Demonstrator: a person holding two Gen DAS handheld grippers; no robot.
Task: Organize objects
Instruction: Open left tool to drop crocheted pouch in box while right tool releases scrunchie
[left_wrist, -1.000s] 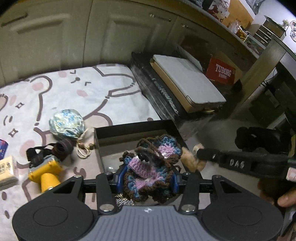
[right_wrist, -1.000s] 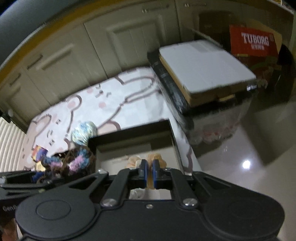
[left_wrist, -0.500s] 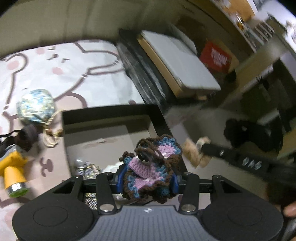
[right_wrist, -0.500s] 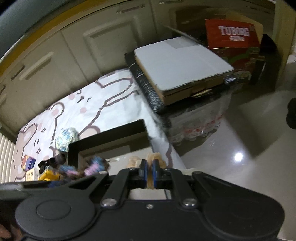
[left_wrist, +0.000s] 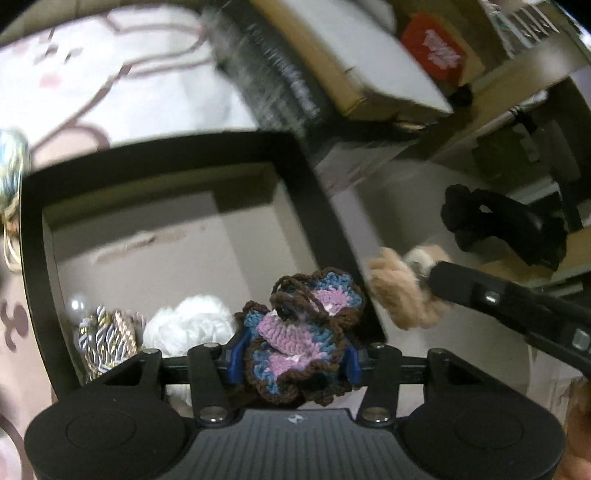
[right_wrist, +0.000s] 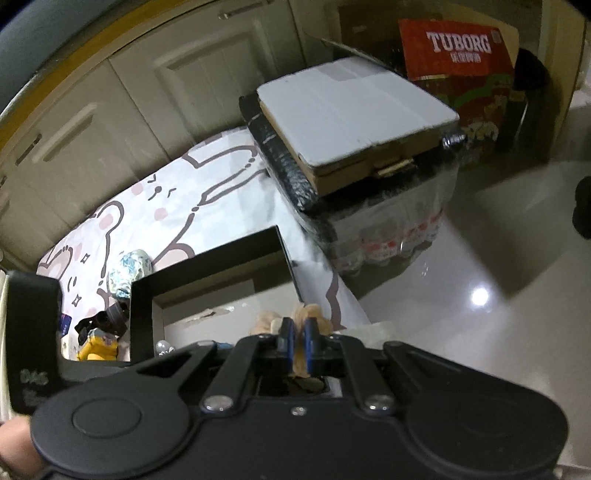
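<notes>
My left gripper (left_wrist: 295, 360) is shut on a crocheted blue, purple and brown piece (left_wrist: 299, 332) and holds it over the near right corner of a black open box (left_wrist: 321, 192). The box holds a white fluffy thing (left_wrist: 188, 325), twisted cords (left_wrist: 107, 339) and a pearl (left_wrist: 77, 304). My right gripper (right_wrist: 298, 345) is shut on a tan fluffy piece (right_wrist: 308, 314) just off the box's right edge (right_wrist: 284, 251); it shows in the left wrist view (left_wrist: 402, 295) too.
The box sits on a bunny-print cloth (right_wrist: 177, 199). A blue-patterned pouch (right_wrist: 127, 271) and a yellow toy (right_wrist: 98, 345) lie left of the box. A black crate with a flat white carton (right_wrist: 351, 110) stands behind, a red Tuborg box (right_wrist: 458, 51) beyond. Shiny floor (right_wrist: 480, 314) lies to the right.
My left gripper has moved forward and right over the box with the crocheted piece. My right gripper has stayed at the box's right edge, still holding the tan piece.
</notes>
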